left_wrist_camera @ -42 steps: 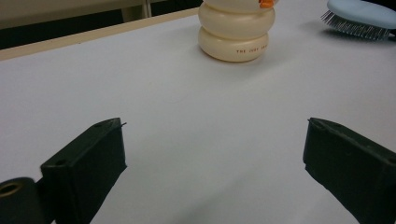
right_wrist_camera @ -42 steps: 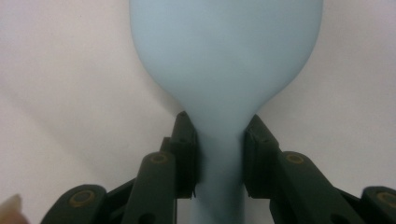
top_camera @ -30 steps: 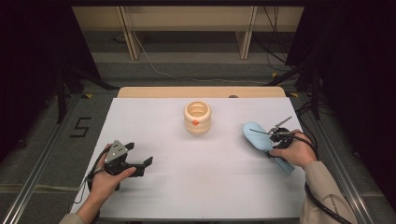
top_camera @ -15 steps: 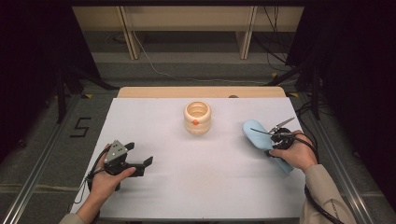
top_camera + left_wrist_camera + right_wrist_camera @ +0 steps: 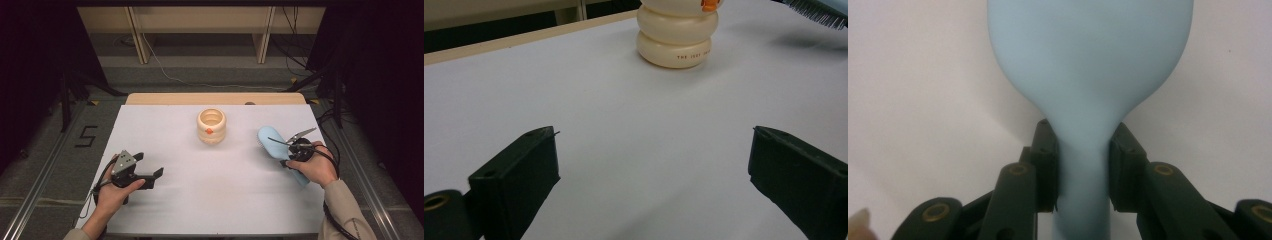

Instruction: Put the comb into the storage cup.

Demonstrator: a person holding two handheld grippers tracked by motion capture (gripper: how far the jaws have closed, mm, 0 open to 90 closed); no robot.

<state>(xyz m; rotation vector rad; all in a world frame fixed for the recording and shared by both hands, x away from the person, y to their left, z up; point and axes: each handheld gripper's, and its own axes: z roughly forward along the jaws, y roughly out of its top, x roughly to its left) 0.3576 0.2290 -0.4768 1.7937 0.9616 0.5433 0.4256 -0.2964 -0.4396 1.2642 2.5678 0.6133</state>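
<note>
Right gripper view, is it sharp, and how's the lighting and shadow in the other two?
Right gripper view: the blue brush fills the top, soft and slightly blurred, evenly lit, no glare; the jaws below look crisper. Left gripper view: the cream jar is fairly sharp, with a faint shadow under the bristles at top right. High view: the white table is bright, its surroundings dark.

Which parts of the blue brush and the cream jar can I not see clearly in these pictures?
- Blue brush: in the right gripper view the bristles face away, and the top edge cuts its head.
- Its handle end: in the high view the right gripper and hand cover it.
- Cream jar: in the left gripper view the top edge cuts off its mouth; the print near its base is too small to read.
- Jar contents: in the high view too small to tell.
</note>
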